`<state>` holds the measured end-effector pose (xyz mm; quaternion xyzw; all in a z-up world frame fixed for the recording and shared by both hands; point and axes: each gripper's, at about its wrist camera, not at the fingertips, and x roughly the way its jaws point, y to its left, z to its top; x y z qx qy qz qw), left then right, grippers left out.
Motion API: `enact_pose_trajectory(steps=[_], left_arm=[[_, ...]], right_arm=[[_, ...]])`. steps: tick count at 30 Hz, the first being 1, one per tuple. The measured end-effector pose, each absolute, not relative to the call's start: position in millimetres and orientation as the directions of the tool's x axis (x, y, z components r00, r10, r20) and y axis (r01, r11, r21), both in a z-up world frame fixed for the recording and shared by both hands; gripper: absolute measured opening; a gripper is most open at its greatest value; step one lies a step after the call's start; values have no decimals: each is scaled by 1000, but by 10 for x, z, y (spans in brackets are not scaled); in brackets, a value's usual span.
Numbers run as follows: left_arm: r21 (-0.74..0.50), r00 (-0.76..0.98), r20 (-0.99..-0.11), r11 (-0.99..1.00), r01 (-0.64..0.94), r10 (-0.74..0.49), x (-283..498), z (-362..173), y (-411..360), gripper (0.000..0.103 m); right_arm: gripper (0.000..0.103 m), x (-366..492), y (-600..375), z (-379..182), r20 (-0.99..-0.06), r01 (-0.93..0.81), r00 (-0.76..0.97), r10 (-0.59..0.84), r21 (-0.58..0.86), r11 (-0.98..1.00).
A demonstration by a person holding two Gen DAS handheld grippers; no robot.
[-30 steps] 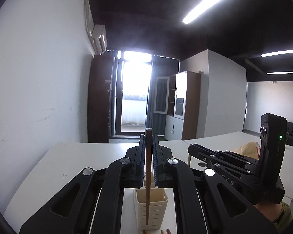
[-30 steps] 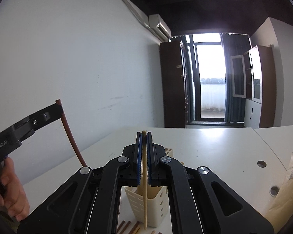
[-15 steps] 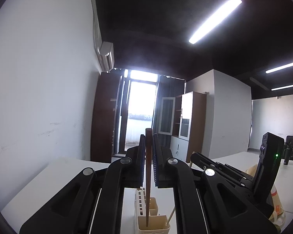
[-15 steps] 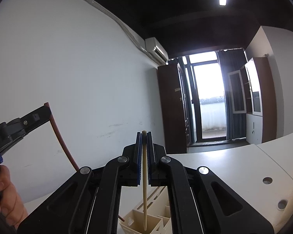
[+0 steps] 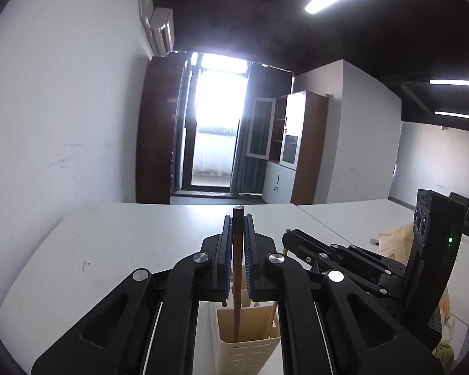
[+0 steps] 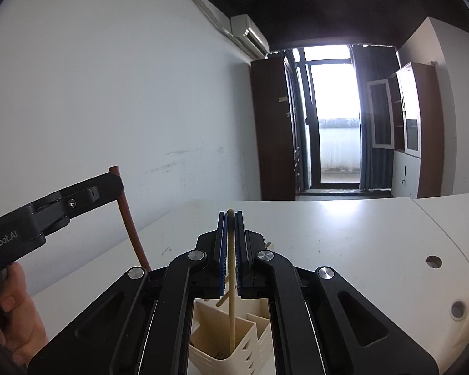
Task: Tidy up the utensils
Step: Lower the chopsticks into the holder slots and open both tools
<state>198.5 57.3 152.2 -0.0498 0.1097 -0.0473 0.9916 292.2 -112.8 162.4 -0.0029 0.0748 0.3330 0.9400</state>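
Observation:
My left gripper is shut on a dark brown chopstick that hangs upright with its lower end inside a cream slotted utensil holder. My right gripper is shut on a light wooden chopstick, whose lower end dips into a compartment of the same holder. The right gripper shows at the right of the left wrist view. The left gripper with its brown chopstick shows at the left of the right wrist view. Other sticks lean inside the holder.
The holder stands on a white table beside a white wall. A brown paper bag sits at the table's right. The table has cable holes. Cabinets and a bright balcony door stand far behind.
Both grippers have come down from the raised position half a second ago; the chopstick ends now sit lower inside the holder's compartments. Both stay shut.

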Motion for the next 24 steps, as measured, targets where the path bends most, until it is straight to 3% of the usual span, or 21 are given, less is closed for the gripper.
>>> enact_pose_trajectory(steps=[9,19,20,23,24], left_arm=[[-85,942,-302,988,126,-146,2128,1358,584,7],[-68,933,-338,992,109,-126,2197,1262,618,7],[-74,932,-340,991,108,-127,2204,1263,636,7],[-82,940,-320,992,99,-121,2158,1285,687,13],[-86,942,-313,992,96,-118,2141,1305,702,13]], right_arm=[[5,2869,-1111,1472,-216,-630,756,618,19,777],[6,2917,-1068,1357,-274,-628,745,608,21,778],[7,2902,-1079,1341,-275,-625,746,606,25,780],[24,2908,-1112,1339,-278,-616,752,598,27,787],[24,2907,-1110,1339,-277,-615,753,597,27,788]])
